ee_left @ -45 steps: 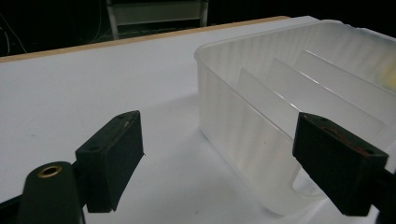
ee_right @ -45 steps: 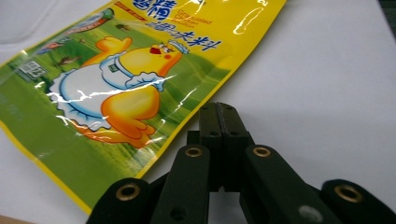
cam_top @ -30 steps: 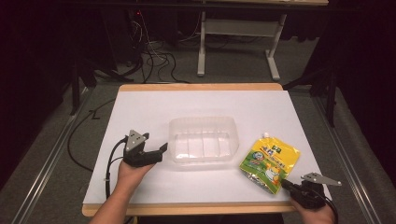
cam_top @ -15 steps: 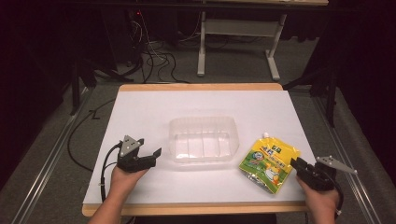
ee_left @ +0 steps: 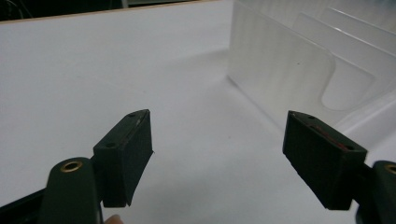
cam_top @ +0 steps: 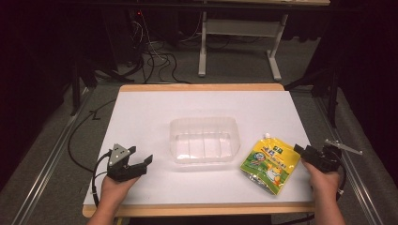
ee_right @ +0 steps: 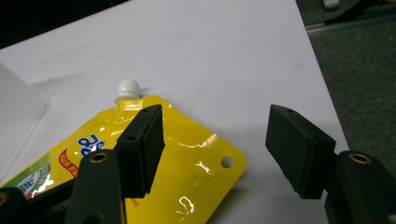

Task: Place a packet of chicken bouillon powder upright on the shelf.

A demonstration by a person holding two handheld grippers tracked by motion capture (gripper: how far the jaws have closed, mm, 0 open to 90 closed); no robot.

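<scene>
My right gripper (cam_top: 300, 151) sits at the right edge of the desk (cam_top: 150, 117), just beside the yellow pouch (cam_top: 269, 164). Its jaws have just been opening and now stand moderately apart. In the right gripper view the right gripper (ee_right: 215, 149) hangs over the pouch's upper corner: one jaw is above the yellow foil, the other above bare white desk, and the corner with its punched hole lies in the gap between them. The pads press on nothing — the yellow pouch (ee_right: 187, 172) lies flat on the desk, free, its white screw cap (ee_right: 128, 88) pointing away from me.

My left gripper (cam_top: 138, 161) rests low at the near left of the desk, well short of the clear plastic tray (cam_top: 204, 140). Its jaws have just been closing a little, yet they stand wide, and in the left gripper view the left gripper (ee_left: 217, 149) has only white desk between its jaws. The clear plastic tray (ee_left: 299, 70) rises ahead and to one side there, untouched.

The count — one pouch, one tray, two grippers. The tray stands at the middle of the desk, with the pouch just to its right and slightly nearer me, close to it though I cannot tell whether they touch.
</scene>
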